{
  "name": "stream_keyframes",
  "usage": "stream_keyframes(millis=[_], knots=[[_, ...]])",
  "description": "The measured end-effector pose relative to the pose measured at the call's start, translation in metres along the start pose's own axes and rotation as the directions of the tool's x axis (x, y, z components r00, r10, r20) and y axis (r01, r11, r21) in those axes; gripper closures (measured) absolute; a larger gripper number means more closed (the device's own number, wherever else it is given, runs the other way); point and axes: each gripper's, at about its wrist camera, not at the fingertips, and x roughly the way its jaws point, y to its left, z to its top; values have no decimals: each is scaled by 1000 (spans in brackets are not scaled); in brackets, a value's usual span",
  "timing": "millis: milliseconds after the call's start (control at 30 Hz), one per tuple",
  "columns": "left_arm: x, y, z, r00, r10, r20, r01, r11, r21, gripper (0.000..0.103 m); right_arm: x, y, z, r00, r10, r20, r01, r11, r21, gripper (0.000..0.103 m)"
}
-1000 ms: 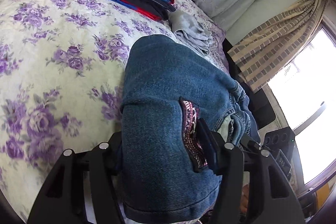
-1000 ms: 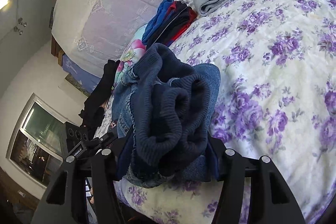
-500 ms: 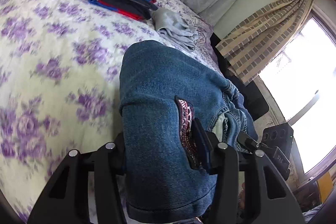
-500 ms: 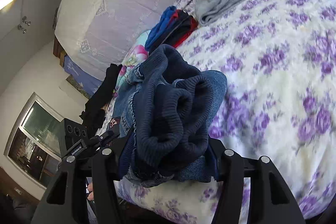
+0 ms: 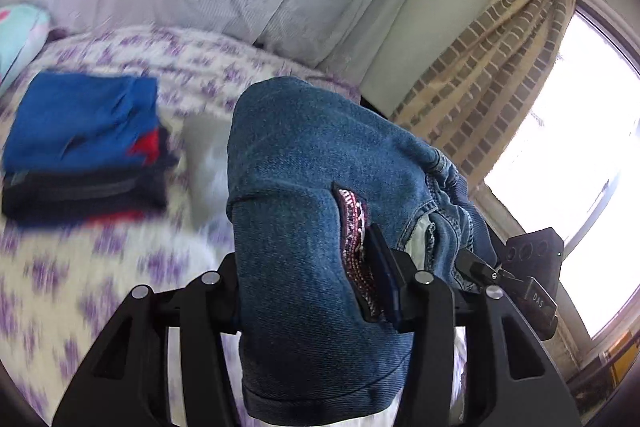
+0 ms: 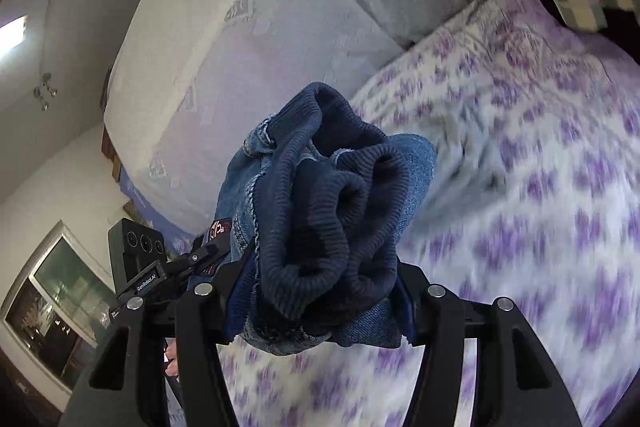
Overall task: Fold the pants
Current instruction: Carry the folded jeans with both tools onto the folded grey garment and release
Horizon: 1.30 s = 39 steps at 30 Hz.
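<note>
From the left wrist view, the left hand-held gripper (image 5: 316, 291) is clamped on the folded jeans (image 5: 304, 187), which bulge forward between its fingers as a thick denim bundle lifted off the bed (image 5: 120, 267). A patterned trim strip (image 5: 354, 227) on the denim lies against the right-hand finger. Ahead and to the left of this hand-held gripper sits a stack of folded clothes (image 5: 84, 151), blue on top and dark beneath. The bed is motion-blurred, so the bundle is likely being carried. Beyond the right finger a curtain (image 5: 500, 67) hangs beside the bright window.

From the right wrist view, the right hand-held gripper (image 6: 320, 303) is clamped on the other end of the same jeans (image 6: 408, 163), where a dark ribbed waistband (image 6: 328, 211) bunches up and spills forward between its fingers. The floral bed (image 6: 540, 207) spreads ahead and to the right, blurred. To the left, the other hand-held gripper (image 6: 168, 267) is just beside this one.

The step looks like carrying the folded jeans towards the stack. To do it well, keep both grips firm and level so the fold does not slump open, lower the bundle flat beside or onto the stack, and release only once the denim rests on it. The bunched waistband may need smoothing.
</note>
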Motion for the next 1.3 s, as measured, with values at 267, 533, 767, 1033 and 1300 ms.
stream_keyframes(millis=[267, 533, 767, 1033, 1300], knots=[[121, 42, 115, 1000, 14, 12, -14, 999, -46, 54, 94, -57, 119, 999, -42, 4, 42, 998, -57, 45], [244, 138, 84, 983, 149, -108, -163, 977, -139, 51, 199, -166, 96, 976, -208, -67, 210, 977, 33, 41], [251, 127, 76, 973, 230, -10, -230, 973, -13, 45, 199, -181, 91, 986, -162, -47, 165, 984, 73, 38], [238, 111, 67, 946, 324, 5, -324, 946, -20, 38, 201, -178, 93, 966, -250, -65, 257, 957, 132, 8], [192, 60, 51, 857, 494, 147, -514, 840, 175, 28, 158, -116, 100, 934, -357, 26, 356, 934, 40, 8]])
